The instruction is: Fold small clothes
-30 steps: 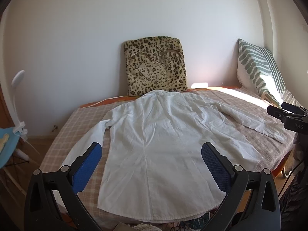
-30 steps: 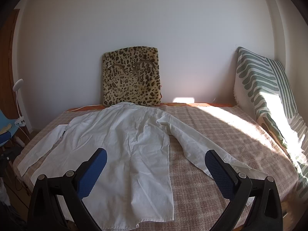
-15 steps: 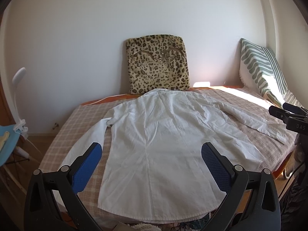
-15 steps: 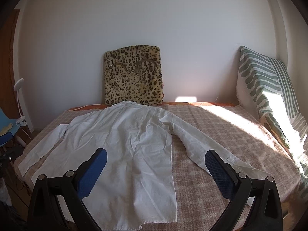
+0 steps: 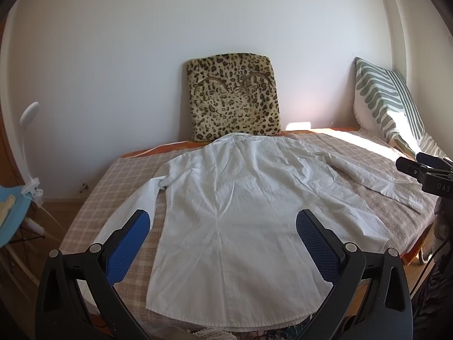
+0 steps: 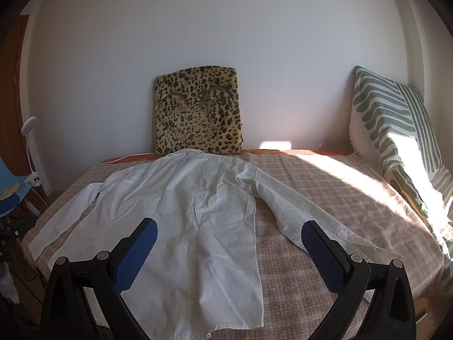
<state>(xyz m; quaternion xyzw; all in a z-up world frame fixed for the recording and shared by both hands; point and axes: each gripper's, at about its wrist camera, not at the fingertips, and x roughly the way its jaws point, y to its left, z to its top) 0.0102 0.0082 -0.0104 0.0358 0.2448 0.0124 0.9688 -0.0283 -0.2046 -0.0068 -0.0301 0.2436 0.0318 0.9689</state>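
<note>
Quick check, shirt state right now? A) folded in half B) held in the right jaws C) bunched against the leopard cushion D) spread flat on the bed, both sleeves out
D: the white shirt lies flat on the bed, sleeves stretched to both sides, and both grippers, left and right, are open and empty.

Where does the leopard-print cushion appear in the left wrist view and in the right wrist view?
Left wrist: leopard-print cushion stands at centre, slightly right, against the wall.
Right wrist: the cushion stands left of centre.
Shared landmark: the white shirt, whose collar lies at the cushion's foot.
</note>
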